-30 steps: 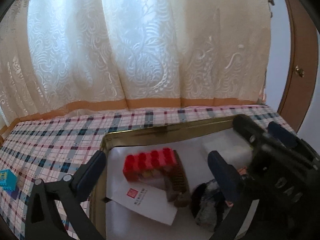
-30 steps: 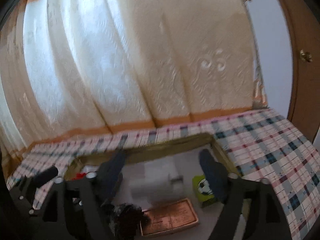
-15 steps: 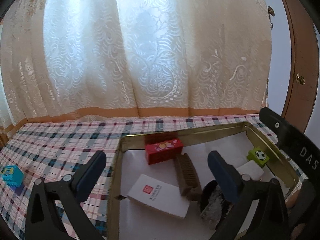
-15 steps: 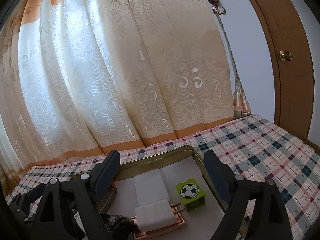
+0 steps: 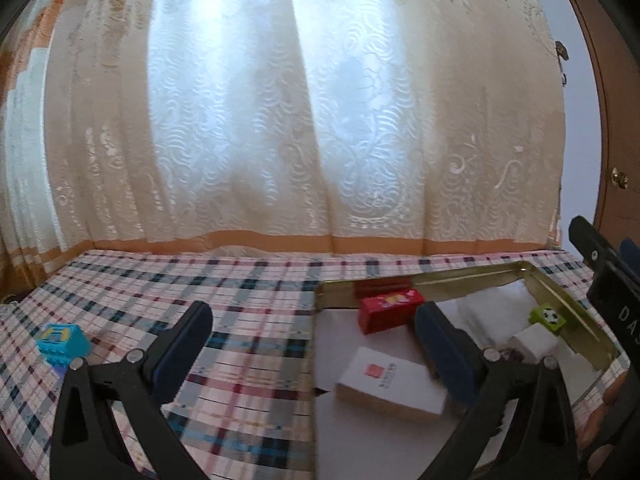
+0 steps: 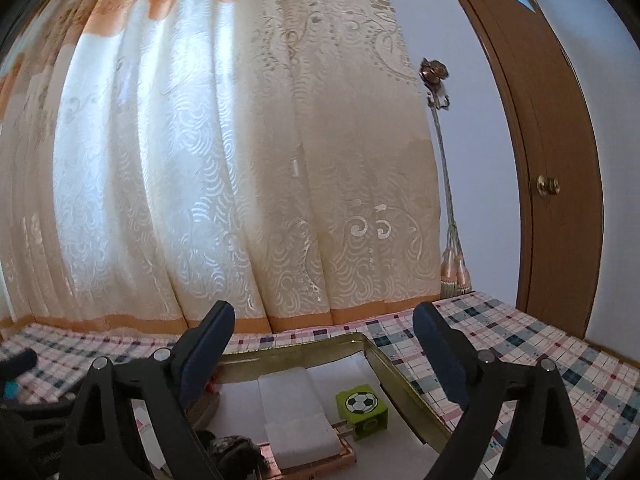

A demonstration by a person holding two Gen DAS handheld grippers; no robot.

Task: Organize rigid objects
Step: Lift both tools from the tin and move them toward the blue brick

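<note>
Gold tray [image 5: 560, 286] sits on the checked cloth [image 5: 248, 320], and everything here is told from it. Its long side runs along the curtain [image 5: 320, 120].

Inside the tray, a red box [image 5: 390, 309] lies near the back wall, long side along that wall. In front of it a white box [image 5: 390, 378] lies flat, turned a bit slantwise. A green block with a football [image 6: 362, 408] sits close to the tray's right wall. Beside it lie white foam pieces [image 6: 294, 412], one on a copper-coloured plate [image 6: 308, 466]. A brown brush [image 6: 206, 404] and a dark fuzzy thing [image 6: 236, 456] are partly hidden.

Well outside the tray's left wall, a blue cube [image 5: 62, 342] sits alone on the cloth. Lots of bare cloth lies between the two.

The left gripper [image 5: 312, 340] has wide jaws with nothing in them, over the tray's left edge. The right gripper [image 6: 324, 340] has just been opening its jaws; they are wide and empty, above the tray's back right corner.
</note>
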